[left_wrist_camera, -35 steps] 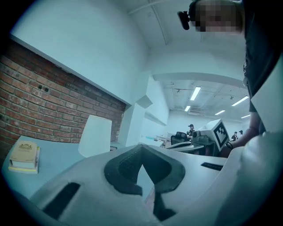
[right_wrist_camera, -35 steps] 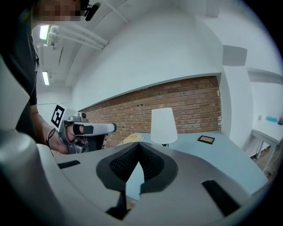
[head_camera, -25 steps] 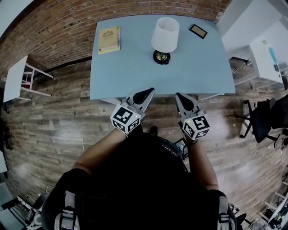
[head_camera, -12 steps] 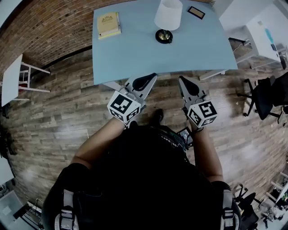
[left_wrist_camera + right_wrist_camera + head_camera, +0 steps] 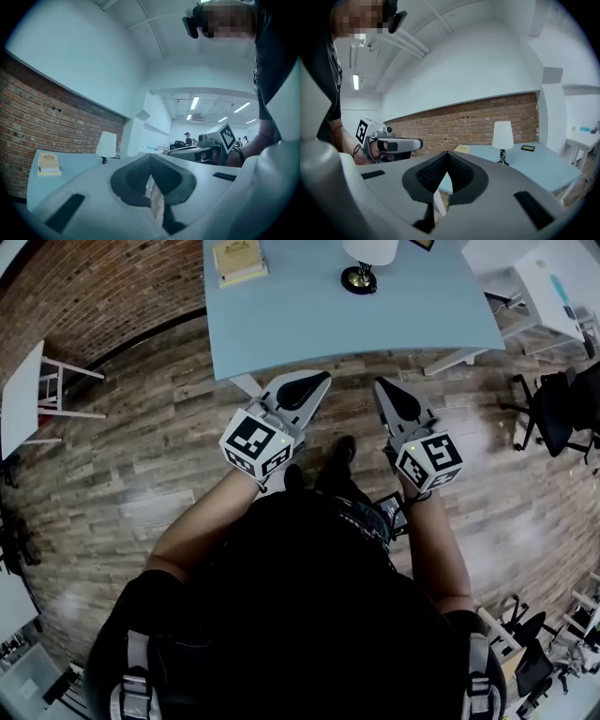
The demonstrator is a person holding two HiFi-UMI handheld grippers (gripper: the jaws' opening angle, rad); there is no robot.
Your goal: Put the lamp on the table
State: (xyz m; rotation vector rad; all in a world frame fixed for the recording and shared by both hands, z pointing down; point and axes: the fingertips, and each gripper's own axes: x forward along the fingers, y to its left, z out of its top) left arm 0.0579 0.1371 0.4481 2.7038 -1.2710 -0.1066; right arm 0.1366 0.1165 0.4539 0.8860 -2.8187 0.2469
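The lamp (image 5: 359, 277), with a white shade and a dark round base, stands upright on the light blue table (image 5: 319, 324) at the top of the head view. It also shows far off in the left gripper view as the lamp (image 5: 107, 144) and in the right gripper view as the lamp (image 5: 503, 136). My left gripper (image 5: 317, 381) and right gripper (image 5: 384, 386) hang over the wooden floor, just short of the table's near edge. Both point toward the table, level with each other. Each has its jaws shut with nothing between them, as the left gripper (image 5: 150, 165) and right gripper (image 5: 446, 161) show.
A yellowish book (image 5: 239, 259) lies on the table's left part and a small dark frame (image 5: 528, 148) to the right of the lamp. A white stool (image 5: 37, 395) stands at the left. An office chair (image 5: 553, 413) and a white desk (image 5: 548, 282) stand at the right.
Both grippers have drawn back from the table together and now hang over the floor. The table and lamp have slid toward the top of the head view. The jaws stay shut.
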